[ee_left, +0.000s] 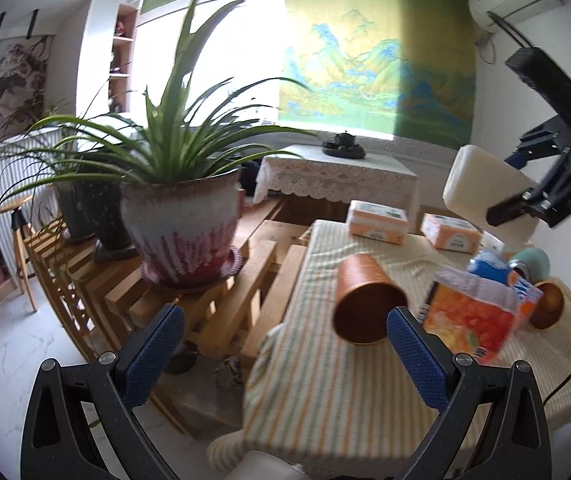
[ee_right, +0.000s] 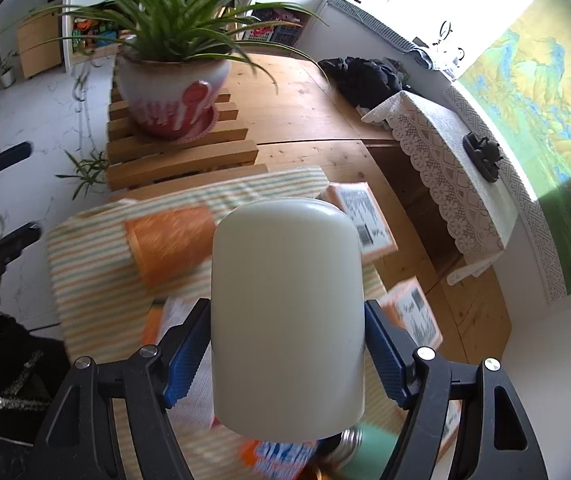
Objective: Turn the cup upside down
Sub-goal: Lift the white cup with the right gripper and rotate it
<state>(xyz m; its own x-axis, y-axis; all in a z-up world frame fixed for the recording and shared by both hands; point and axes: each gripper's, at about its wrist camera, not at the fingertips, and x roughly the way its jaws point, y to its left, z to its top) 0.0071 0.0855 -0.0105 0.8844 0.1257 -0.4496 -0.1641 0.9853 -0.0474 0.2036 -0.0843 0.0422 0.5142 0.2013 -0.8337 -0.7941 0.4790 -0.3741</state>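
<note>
Right gripper [ee_right: 287,350] fingers clasp the white cup [ee_right: 287,312] aloft over the striped-cloth bench [ee_left: 325,392], closed base pointing away; left gripper [ee_left: 285,344] fingers spread, empty. Flip apparently midway; setting it down upside down remains.

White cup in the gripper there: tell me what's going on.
The right gripper has its fingers shut on the white cup, holding it in the air above the striped cloth, closed end pointing away from the gripper. The left gripper is open and holds nothing. An orange cup lies on its side on the cloth, near snack packets and two tissue packs.
</note>
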